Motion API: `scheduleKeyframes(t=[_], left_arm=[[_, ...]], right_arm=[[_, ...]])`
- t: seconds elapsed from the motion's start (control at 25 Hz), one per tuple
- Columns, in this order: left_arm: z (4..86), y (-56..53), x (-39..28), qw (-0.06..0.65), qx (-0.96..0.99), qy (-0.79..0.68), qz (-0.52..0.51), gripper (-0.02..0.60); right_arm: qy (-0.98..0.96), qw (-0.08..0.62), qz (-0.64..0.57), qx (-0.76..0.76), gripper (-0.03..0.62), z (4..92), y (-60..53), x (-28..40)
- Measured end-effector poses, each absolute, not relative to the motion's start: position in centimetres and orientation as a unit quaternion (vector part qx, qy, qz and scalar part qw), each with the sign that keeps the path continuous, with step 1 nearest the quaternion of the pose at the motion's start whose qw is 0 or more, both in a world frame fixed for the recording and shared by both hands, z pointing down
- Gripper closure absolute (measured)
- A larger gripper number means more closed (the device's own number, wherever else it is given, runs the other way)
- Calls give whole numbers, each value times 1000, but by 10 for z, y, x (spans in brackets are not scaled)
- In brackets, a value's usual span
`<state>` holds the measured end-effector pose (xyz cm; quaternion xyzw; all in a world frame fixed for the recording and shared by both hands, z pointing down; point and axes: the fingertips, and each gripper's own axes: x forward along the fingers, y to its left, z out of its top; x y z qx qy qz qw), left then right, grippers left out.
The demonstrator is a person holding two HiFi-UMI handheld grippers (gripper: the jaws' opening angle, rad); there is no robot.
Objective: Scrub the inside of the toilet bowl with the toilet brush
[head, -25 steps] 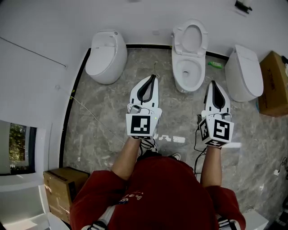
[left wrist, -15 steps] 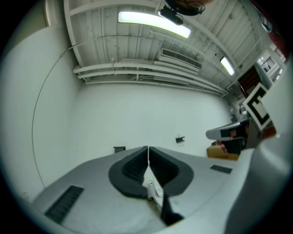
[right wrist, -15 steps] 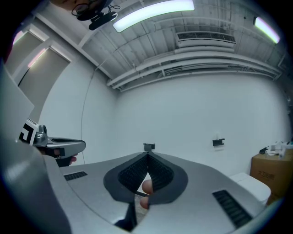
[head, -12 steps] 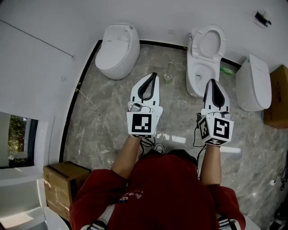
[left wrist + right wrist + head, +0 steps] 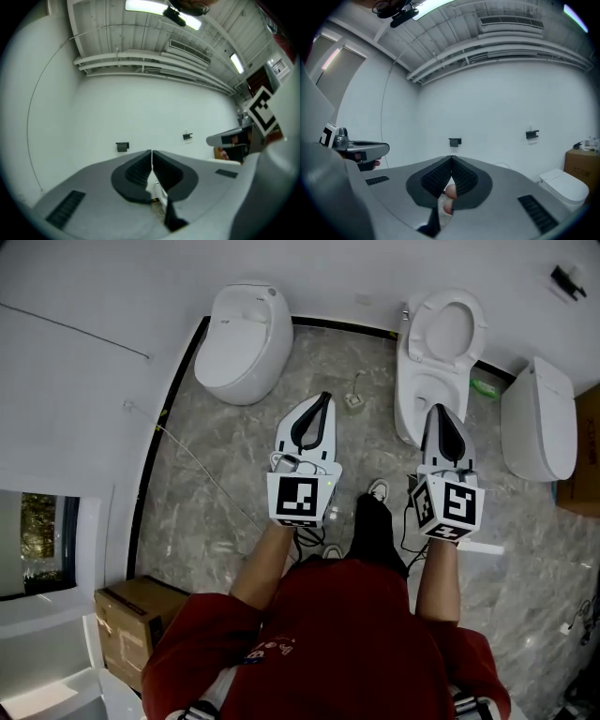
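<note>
An open white toilet (image 5: 439,367) with its lid raised stands against the far wall at the upper right of the head view. Left of it on the floor, a small toilet brush (image 5: 353,397) stands in its holder. My right gripper (image 5: 441,410) is shut and empty, its tip over the near rim of the bowl. My left gripper (image 5: 324,397) is also shut and empty, just left of the brush. In the left gripper view the left gripper (image 5: 151,153) points level at the bare wall. The right gripper (image 5: 451,158) does the same in its own view.
A closed white toilet (image 5: 240,337) stands at the left, another (image 5: 539,420) at the right. A green object (image 5: 485,387) lies between the open toilet and the right one. Cardboard boxes stand at lower left (image 5: 131,613) and at the right edge (image 5: 588,456). A thin cable (image 5: 202,474) crosses the marble floor.
Both grippers and the person have moved toward the far wall; the open toilet now lies under the right gripper's tip and the brush shows beside the left one. A foot has stepped forward.
</note>
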<state>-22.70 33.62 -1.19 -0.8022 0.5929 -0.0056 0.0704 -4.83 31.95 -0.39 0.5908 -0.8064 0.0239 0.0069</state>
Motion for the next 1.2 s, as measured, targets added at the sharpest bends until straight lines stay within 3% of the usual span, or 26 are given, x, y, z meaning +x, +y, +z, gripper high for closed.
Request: scheduleKeyframes(t=[0.52,0.84,1.2], left_arm=[[69,120,-199,18,-774,631,-40,586],[187,34,-226,-40,-763,639,-90,586],[356,-56,-280,-100,-760,632,-115,586]], right_arm=[[-840,64,105,528,599,100,87,-35],[-849,151,153,483,599,234,-9,-80],[-832,288,217,421,517,441,-84,-146]])
